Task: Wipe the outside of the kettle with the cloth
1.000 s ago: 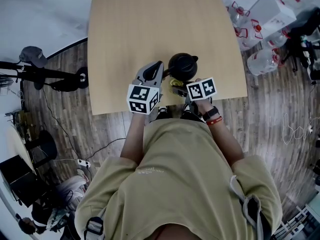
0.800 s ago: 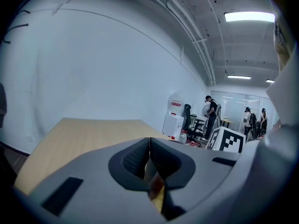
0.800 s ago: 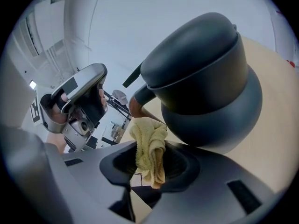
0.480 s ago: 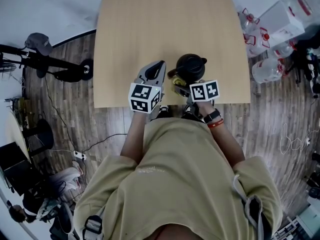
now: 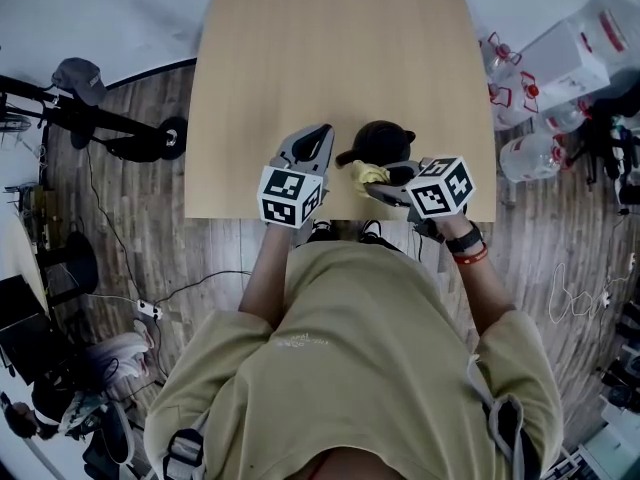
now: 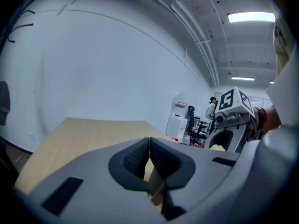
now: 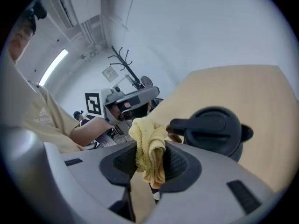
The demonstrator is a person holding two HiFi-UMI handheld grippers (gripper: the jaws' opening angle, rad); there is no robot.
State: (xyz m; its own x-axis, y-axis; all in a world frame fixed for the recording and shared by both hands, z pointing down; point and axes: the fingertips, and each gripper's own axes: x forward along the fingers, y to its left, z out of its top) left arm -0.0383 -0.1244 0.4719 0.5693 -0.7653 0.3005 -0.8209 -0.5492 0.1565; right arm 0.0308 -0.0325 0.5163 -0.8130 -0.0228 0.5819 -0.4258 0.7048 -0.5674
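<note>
now my right gripper [image 5: 384, 182] has swung right, squeezing the yellow cloth [image 7: 149, 146] by the kettle [image 5: 386, 140]; my left gripper [image 6: 149, 149] is pressed together, empty.

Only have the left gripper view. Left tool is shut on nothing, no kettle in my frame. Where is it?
Observer: The black kettle stands near the front edge of the table, just right of the left tool.
Operator: Right tool got the cloth?
Observer: Yes. The right tool is shut on the yellow cloth, which is bunched between its jaws.
Operator: Cloth on the kettle body?
Observer: In the head view the cloth sits at the kettle's near side, by the handle. Whether it is actually touching, I cannot tell.
</note>
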